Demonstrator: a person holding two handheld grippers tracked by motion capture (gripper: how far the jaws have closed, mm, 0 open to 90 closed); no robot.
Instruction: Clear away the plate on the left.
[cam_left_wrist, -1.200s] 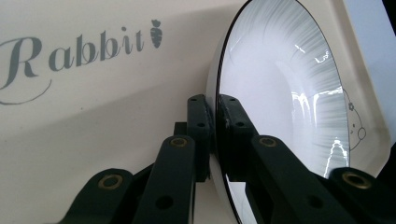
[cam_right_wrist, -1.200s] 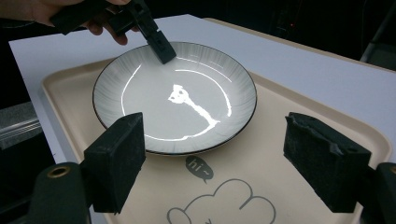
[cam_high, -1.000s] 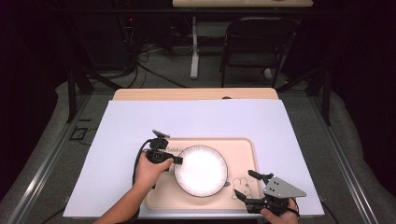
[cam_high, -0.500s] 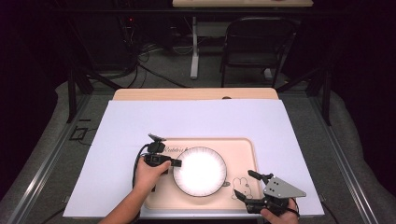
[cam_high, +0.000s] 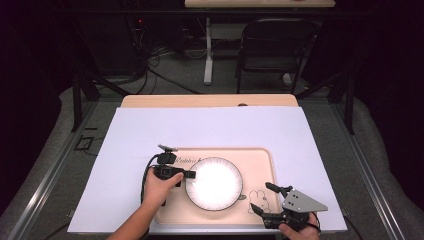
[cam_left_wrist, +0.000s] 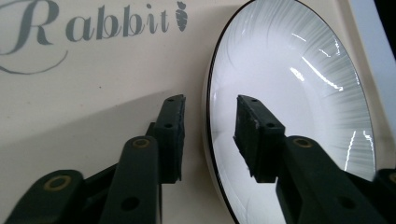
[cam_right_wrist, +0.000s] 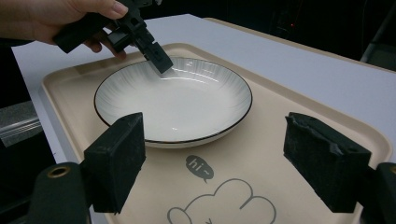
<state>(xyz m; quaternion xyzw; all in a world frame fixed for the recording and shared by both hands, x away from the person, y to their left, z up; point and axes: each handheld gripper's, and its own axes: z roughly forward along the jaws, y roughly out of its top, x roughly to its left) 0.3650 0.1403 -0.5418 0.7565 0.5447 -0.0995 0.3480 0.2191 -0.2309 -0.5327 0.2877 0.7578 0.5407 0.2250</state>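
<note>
White plate (cam_high: 214, 183), shallow, with fine radial ribbing and a thin dark rim, resting on the beige tray (cam_high: 260, 159) above the white sheet (cam_high: 210, 127). Left gripper (cam_left_wrist: 209, 122) just opened, jaws straddling the plate's rim without pressing. Right gripper (cam_right_wrist: 212, 154) spread wide, empty, near the tray's rabbit drawing (cam_right_wrist: 219, 205).

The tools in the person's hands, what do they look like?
Both are black. The left tool has a black cable looping off behind it. The right tool carries a grey three-cornered plate on top. Each ends in two chunky black jaws with small screw holes and brass-coloured rivets. The forearms are bare, with no sleeves.
</note>
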